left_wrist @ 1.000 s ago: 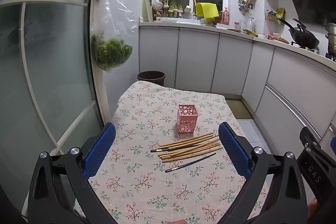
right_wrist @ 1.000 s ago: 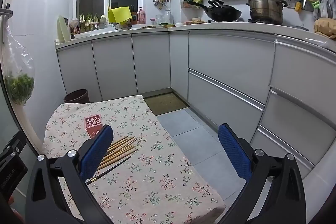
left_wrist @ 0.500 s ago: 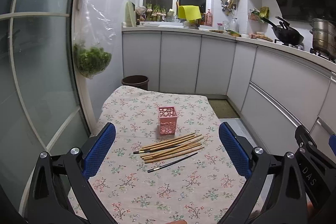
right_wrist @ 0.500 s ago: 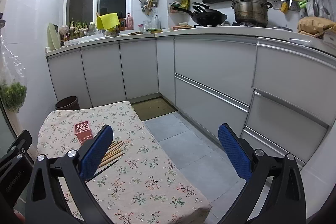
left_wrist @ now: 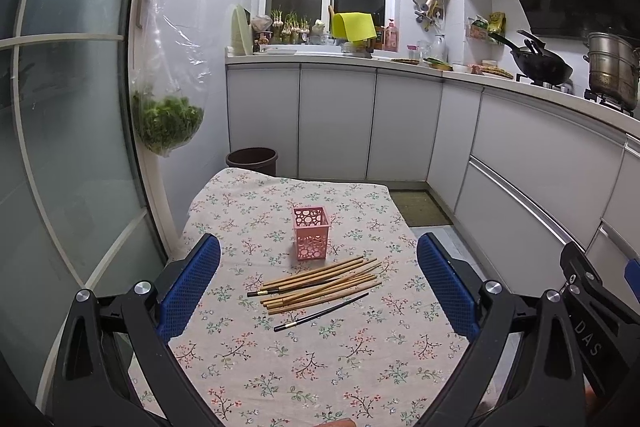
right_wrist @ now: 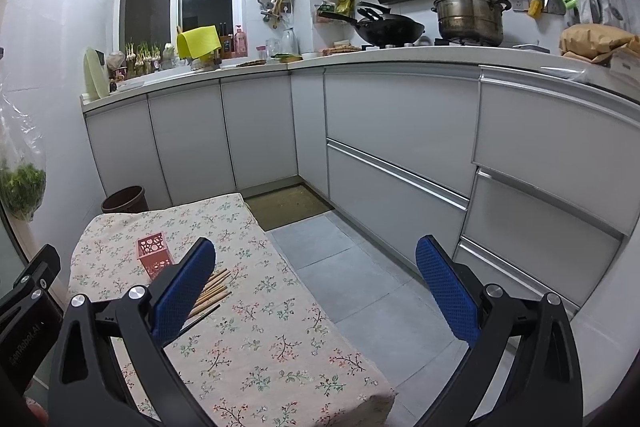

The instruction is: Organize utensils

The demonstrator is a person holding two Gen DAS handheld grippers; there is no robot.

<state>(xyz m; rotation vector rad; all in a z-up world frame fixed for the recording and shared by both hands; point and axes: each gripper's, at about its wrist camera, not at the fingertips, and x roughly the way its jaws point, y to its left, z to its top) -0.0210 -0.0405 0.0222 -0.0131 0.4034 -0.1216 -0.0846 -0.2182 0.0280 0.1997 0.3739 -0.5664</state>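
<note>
A: Two grippers, both gaping wide with nothing in them. The table [left_wrist: 224, 355] fills the lower half of the left view, and the left gripper [left_wrist: 318, 285] hangs over its near end. The right gripper [right_wrist: 316, 287] points off at the cupboards and floor, with the table at its 8 o'clock.

B: Where's the work?

A: The holder [left_wrist: 311, 233] stands upright mid-table. The chopsticks [left_wrist: 320, 285] lie loose at its 6 o'clock, fanned and crossing, nearly touching its foot. One dark stick [left_wrist: 320, 311] lies apart at their 6 o'clock.

B: What could go wrong?

A: The cloth looks soft, so a low reach may bunch it and roll the sticks. Pinching across the fan could lift several and drop some. The holder looks light, so a stick poked in aslant may tip it.
</note>
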